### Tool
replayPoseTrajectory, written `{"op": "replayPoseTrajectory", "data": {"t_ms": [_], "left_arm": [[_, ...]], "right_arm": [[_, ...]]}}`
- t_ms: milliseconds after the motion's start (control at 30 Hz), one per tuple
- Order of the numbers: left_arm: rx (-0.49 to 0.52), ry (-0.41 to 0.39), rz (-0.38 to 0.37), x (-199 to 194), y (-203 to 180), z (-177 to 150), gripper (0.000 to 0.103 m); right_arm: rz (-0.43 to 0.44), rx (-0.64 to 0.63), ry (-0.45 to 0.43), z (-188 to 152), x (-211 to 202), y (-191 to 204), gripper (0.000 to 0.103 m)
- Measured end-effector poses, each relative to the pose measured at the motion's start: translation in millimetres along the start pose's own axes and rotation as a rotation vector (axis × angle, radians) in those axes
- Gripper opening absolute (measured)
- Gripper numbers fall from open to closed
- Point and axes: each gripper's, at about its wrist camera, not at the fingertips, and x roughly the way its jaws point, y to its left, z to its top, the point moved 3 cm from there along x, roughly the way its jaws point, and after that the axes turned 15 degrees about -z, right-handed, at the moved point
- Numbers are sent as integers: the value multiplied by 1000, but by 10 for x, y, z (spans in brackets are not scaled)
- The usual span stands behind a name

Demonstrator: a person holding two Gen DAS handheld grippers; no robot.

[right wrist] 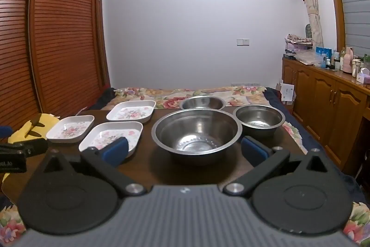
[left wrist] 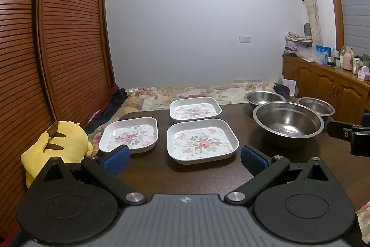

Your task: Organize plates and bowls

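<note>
Fingers [right wrist: 115,151] spread wide, empty — nearest bowl [right wrist: 196,133] unlabelled — no legible writing.

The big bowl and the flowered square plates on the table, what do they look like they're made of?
Big bowl: likely stainless steel, polished; it shines grey and mirrors the room light. Square plates: probably melamine or glazed ceramic, glossy white with a printed floral pattern; the look alone does not settle which.

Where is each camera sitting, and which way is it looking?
Left wrist: sits on the left gripper, looks forward over three plates, nearest plate; open blue pads show.
Right wrist: sits on the right gripper, looks forward over three bowls, big bowl nearest; open pads show.
Both share: the table, plates, bowls, and a bit of the other gripper.
</note>
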Motion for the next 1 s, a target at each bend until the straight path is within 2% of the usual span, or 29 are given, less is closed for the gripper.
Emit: {"op": "replayPoseTrajectory", "data": {"t_ms": [1000], "left_arm": [[10,-13,0,-63,-31,-10,103]], "right_arm": [[-2,-5,1,11,-11,-5,103]]}}
